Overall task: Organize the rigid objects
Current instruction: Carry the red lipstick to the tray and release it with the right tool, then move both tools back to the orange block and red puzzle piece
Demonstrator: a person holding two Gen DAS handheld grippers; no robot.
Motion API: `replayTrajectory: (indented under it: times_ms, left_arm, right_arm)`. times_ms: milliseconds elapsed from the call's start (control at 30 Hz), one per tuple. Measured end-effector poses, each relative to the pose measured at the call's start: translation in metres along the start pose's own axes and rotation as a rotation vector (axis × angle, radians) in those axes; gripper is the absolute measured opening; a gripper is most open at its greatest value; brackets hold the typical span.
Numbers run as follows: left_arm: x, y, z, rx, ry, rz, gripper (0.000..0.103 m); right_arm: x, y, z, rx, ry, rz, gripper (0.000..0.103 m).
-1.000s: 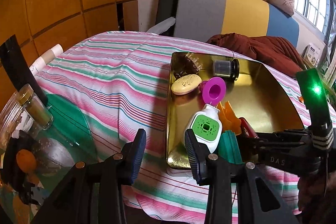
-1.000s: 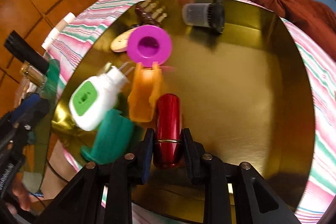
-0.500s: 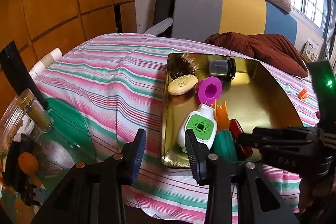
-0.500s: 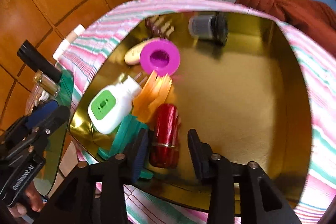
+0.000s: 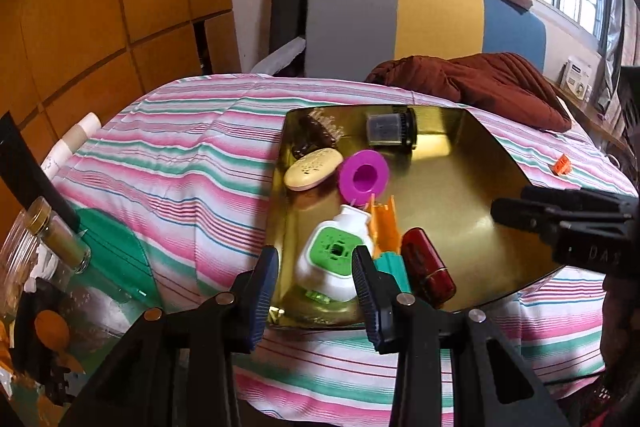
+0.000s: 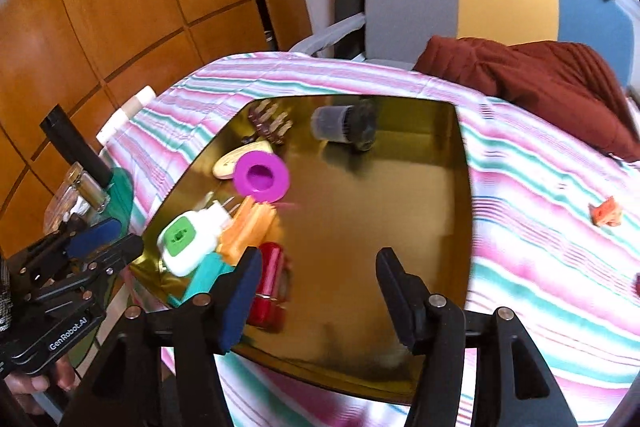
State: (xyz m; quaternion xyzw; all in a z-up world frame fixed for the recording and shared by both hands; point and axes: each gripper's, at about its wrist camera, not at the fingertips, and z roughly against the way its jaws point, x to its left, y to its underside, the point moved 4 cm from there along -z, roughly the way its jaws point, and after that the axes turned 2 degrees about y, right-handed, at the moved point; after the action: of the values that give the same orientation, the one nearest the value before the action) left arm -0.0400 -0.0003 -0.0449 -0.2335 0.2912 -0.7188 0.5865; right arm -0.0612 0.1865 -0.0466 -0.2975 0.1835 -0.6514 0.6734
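A gold tray (image 5: 472,187) (image 6: 380,227) lies on the striped bedspread. In it lie a red cylinder (image 5: 428,265) (image 6: 270,283), an orange clip (image 5: 386,227), a teal piece (image 5: 394,267), a white and green plug-in device (image 5: 334,259) (image 6: 188,241), a magenta cup (image 5: 363,178) (image 6: 261,178), a cream oval case (image 5: 314,169), a brown claw clip (image 5: 318,131) and a grey jar (image 5: 390,127) (image 6: 344,123). My left gripper (image 5: 316,287) is open and empty over the tray's near edge. My right gripper (image 6: 320,291) is open and empty, just right of the red cylinder.
A small orange piece (image 5: 561,163) (image 6: 606,213) lies on the bedspread right of the tray. A maroon blanket (image 5: 472,83) and a grey, yellow and blue cushion (image 5: 420,23) lie behind. A glass side table with jars (image 5: 52,251) stands at the left.
My right gripper has opened, let go of the red cylinder in the tray and drawn back up and to the right. My left gripper has pulled back a little.
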Motion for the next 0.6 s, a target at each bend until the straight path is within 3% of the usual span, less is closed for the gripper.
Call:
replayTrajectory:
  times_ms: [333,600]
  left_arm:
    - [-0.025,-0.011,0.0,-0.006,0.031,-0.057,0.038]
    - [-0.044,-0.017,-0.004,-0.008,0.06,-0.091,0.038]
  right_arm:
    - [-0.068,-0.008,0.025,-0.047,0.094,-0.065,0.068]
    - [-0.176,-0.001,0.038,-0.034,0.233,-0.226,0.07]
